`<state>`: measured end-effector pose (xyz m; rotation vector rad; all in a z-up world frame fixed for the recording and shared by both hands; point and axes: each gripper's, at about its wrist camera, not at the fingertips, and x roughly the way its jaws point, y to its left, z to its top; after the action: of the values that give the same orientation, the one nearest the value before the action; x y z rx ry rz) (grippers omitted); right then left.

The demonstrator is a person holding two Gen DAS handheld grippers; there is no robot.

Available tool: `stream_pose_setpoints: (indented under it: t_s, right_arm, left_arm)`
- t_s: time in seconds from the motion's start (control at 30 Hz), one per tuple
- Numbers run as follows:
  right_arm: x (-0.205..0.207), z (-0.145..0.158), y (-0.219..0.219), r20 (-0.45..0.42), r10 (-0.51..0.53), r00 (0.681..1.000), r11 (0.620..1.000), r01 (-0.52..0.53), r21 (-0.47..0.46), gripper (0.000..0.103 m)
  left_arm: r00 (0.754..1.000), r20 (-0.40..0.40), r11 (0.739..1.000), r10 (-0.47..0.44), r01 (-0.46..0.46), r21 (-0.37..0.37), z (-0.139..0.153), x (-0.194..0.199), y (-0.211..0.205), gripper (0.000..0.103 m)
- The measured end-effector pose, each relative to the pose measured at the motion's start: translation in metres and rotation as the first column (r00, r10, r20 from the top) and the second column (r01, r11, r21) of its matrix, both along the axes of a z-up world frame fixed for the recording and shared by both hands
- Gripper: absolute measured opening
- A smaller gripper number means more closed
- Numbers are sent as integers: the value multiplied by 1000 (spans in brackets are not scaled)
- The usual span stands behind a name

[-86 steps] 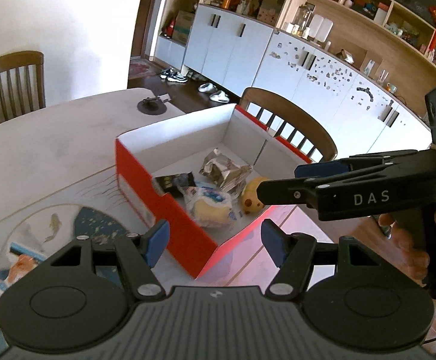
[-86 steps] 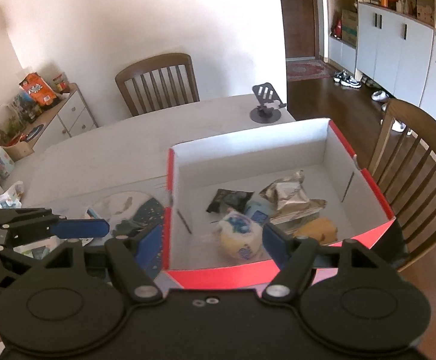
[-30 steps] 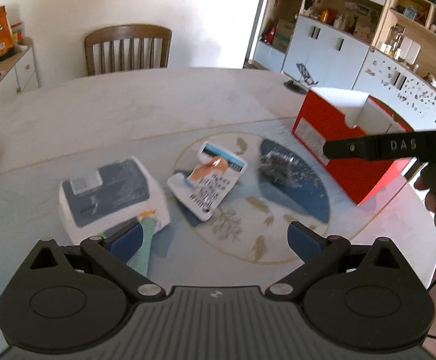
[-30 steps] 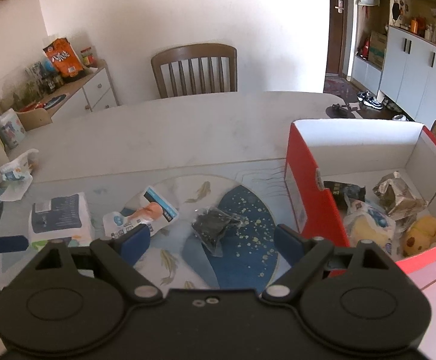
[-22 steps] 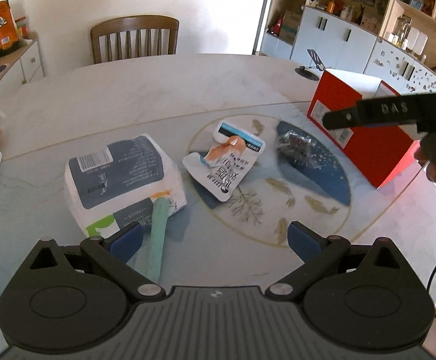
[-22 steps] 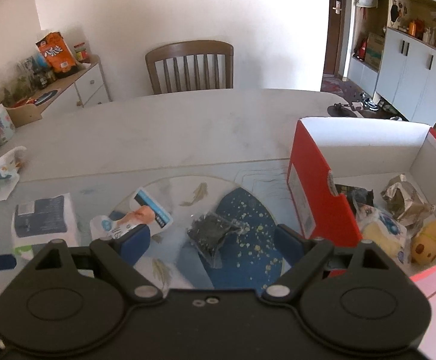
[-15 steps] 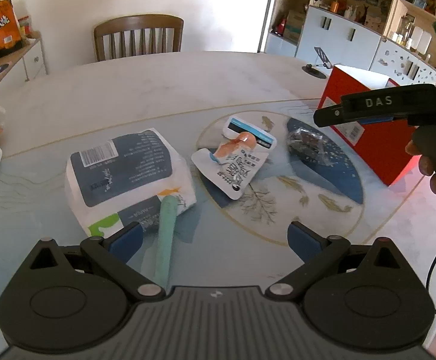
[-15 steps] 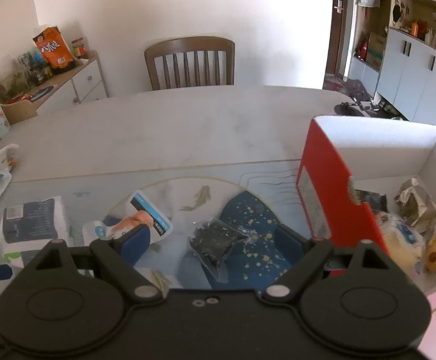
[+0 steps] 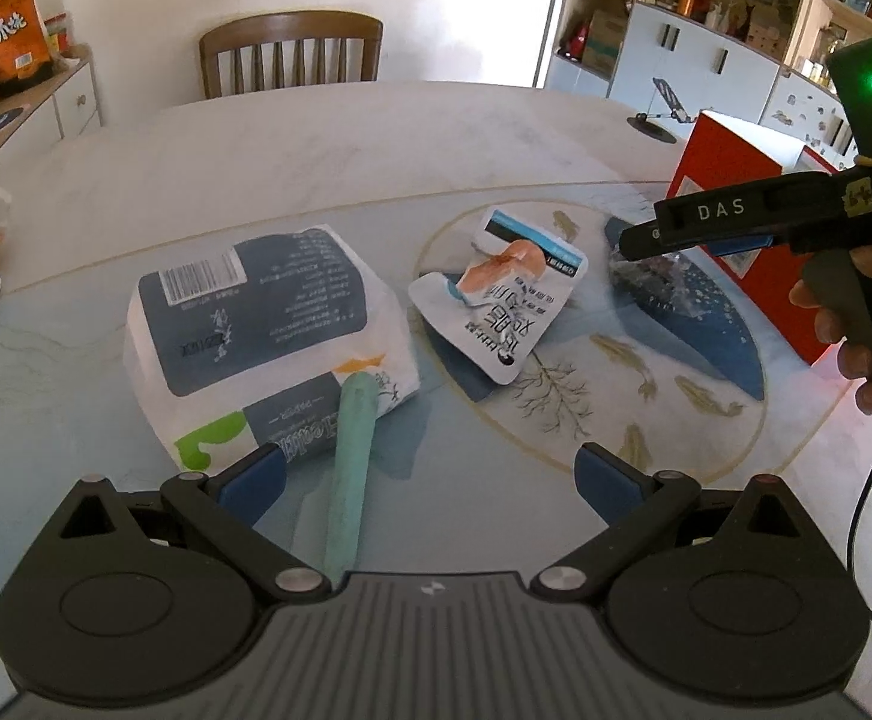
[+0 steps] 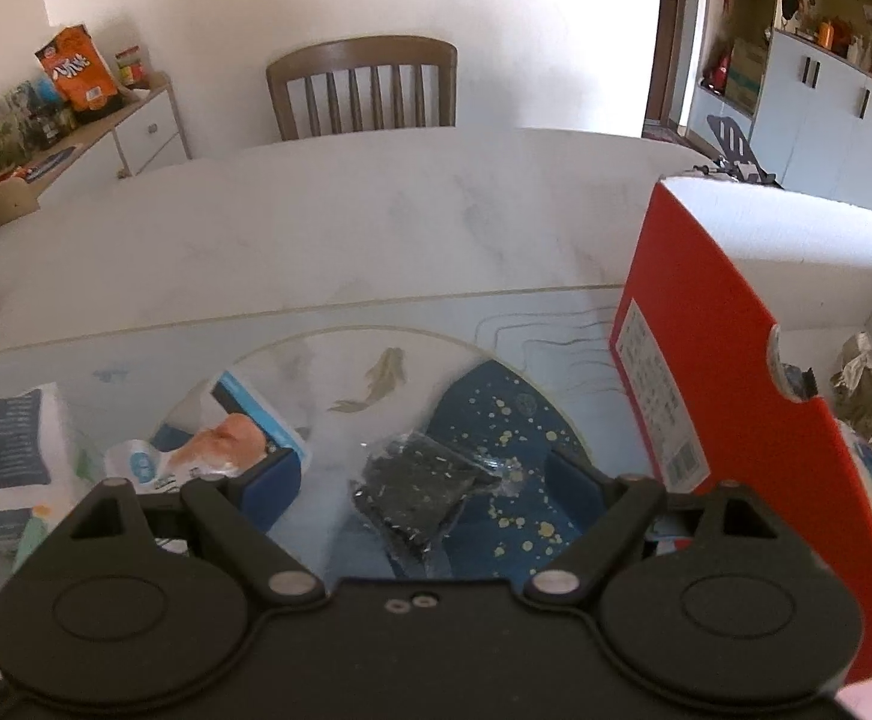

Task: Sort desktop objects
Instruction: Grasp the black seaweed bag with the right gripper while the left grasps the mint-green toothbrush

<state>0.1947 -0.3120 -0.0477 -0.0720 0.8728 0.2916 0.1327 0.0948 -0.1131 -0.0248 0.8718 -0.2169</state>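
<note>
Four loose items lay outside one red box (image 10: 730,372). Right gripper (image 10: 423,483), unclenched, straddled the dark packet (image 10: 417,489); left gripper (image 9: 429,474) hovered spread, empty.

Bare surface (image 10: 375,228) is seen beyond the box (image 10: 706,360), toward the chair (image 10: 363,90). Left of the box, passage is narrowed by the dark packet (image 10: 417,492), the pouch (image 9: 502,306), the tissue pack (image 9: 261,330) and the green stick (image 9: 348,462). The box's red wall stands just beside the packet.
</note>
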Motion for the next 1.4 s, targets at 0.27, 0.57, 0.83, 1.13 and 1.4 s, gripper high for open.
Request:
stream_pose_setpoints:
  t_s: [0.27,0.57,0.83,1.13,1.4]
  right_arm:
    - [13,-20,-5,-66,-36,997,999,37,11,82]
    - [18,-26,-2,-92,-35,995,999,38,22,75]
    - [17,-26,0,-77,-25,997,1000,24,-7,66]
    - [13,-25,-2,-69,-20,997,1000,19,-13,58]
    - [8,-25,-4,-68,-20,997,1000,20,-12,45]
  left_arm:
    - [1000,-10,1000,1,-1,1,-5,2,2,102]
    - [1000,-20,1000,6,-6,13,-10,3,0,88]
    - [1000,-14,999,23,-22,37,-12,4,0,75]
    - [999,9,996,42,-43,73,-11,5,0,44]
    - [999,17,996,31,-32,82,-11,7,2,33]
